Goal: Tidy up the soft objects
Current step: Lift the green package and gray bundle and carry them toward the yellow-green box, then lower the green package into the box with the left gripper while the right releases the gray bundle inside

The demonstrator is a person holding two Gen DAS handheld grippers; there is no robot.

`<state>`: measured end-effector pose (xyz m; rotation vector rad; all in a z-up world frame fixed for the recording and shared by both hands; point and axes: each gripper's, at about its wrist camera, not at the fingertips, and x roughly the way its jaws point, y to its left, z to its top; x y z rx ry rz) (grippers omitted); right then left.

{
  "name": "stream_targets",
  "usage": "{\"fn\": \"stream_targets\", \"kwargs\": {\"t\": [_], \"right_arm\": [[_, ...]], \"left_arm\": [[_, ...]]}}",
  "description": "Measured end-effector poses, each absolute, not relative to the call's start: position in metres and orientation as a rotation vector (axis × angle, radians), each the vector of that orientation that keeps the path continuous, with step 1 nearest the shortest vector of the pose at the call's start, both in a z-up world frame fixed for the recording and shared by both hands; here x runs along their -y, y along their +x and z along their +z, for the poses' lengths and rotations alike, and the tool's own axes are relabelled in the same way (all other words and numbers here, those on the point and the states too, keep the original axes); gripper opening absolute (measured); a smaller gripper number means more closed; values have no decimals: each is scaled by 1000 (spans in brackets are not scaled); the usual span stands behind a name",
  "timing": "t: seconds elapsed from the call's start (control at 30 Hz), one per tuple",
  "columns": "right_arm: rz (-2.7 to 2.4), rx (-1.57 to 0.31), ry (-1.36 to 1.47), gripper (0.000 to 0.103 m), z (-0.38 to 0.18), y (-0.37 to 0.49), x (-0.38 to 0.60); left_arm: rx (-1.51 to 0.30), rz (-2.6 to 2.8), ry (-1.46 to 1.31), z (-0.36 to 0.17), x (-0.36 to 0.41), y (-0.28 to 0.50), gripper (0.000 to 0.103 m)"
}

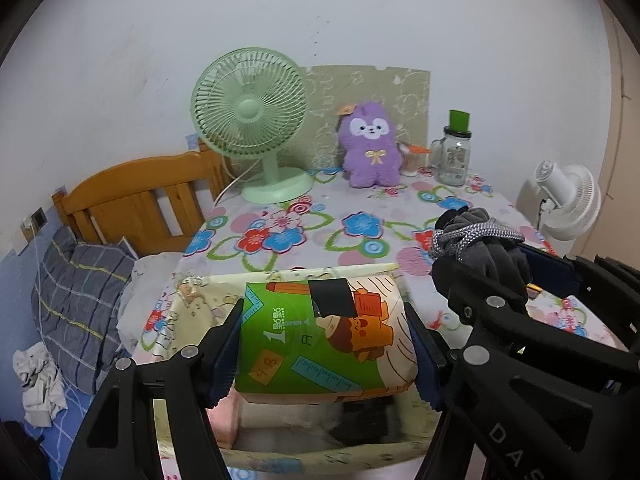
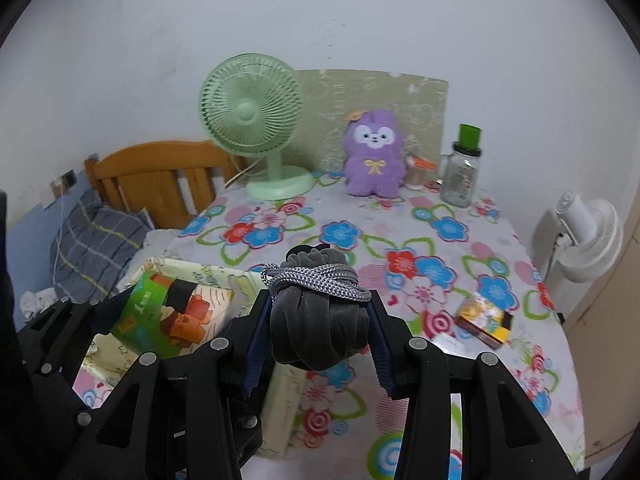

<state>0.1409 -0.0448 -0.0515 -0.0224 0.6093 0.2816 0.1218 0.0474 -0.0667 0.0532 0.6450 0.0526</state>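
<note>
Left gripper [image 1: 326,344] fingers clamp green cartoon-printed soft pack [image 1: 324,340] over pale fabric bin [image 1: 192,292]; right gripper [image 2: 318,330] holds grey cord-tied velvet bundle [image 2: 318,320], bin at 9 o'clock. Step: stowing; next, probably lower, release.

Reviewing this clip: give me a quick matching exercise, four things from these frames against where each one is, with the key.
Things:
1. tissue pack
2. grey bundle
3. purple plush
4. small yellow box

Places:
A. lying on the floral cloth, near the right side
B. between the left gripper's pads, over the fabric bin
C. upright by the back wall
D. between the right gripper's pads

Pairs: 1-B, 2-D, 3-C, 4-A
</note>
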Motion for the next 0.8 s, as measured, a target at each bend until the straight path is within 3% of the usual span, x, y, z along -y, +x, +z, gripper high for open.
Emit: {"fn": "stream_targets", "kwargs": {"t": [0.57, 0.63, 0.8], "right_arm": [[434, -652, -69, 49, -69, 165, -9], [446, -658, -77, 48, -73, 168, -14], [493, -688, -84, 50, -81, 175, -26]], "left_arm": [[-710, 108, 32, -89, -91, 128, 79], [-722, 106, 31, -94, -94, 129, 86], [-736, 103, 1, -103, -104, 130, 88]]}}
